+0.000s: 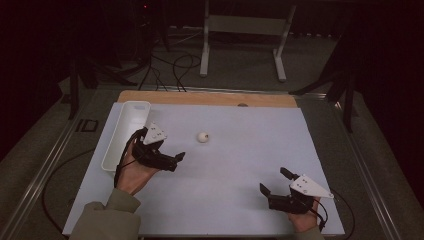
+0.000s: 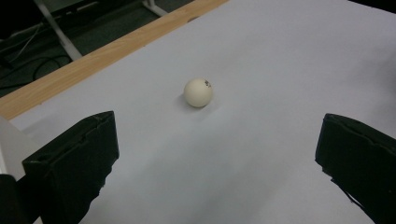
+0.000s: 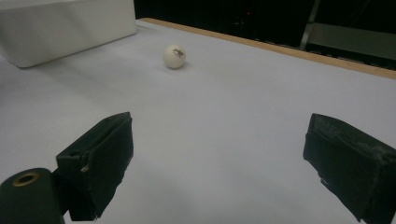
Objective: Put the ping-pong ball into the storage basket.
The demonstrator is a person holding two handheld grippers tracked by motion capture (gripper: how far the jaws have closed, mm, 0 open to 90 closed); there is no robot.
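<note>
A small white ball (image 1: 202,136) with a dark print rests on the pale table sheet (image 1: 240,165), left of centre. My left gripper (image 1: 167,143) is just to its near left, open, jaws pointing toward it. In the left gripper view the ball (image 2: 198,92) lies ahead of the wide-apart jaws of that gripper (image 2: 215,140), a short gap away. My right gripper (image 1: 275,181) stands open near the front right edge, with nothing in it. In the right gripper view the ball (image 3: 174,56) is farther off, beyond this open gripper (image 3: 217,135).
A long white tray (image 1: 125,132) lies along the table's left side, close behind my left hand; it also stands at the upper left as the tray (image 3: 70,28). A wooden strip (image 1: 207,98) borders the far edge. Cables and a metal stand are on the floor beyond.
</note>
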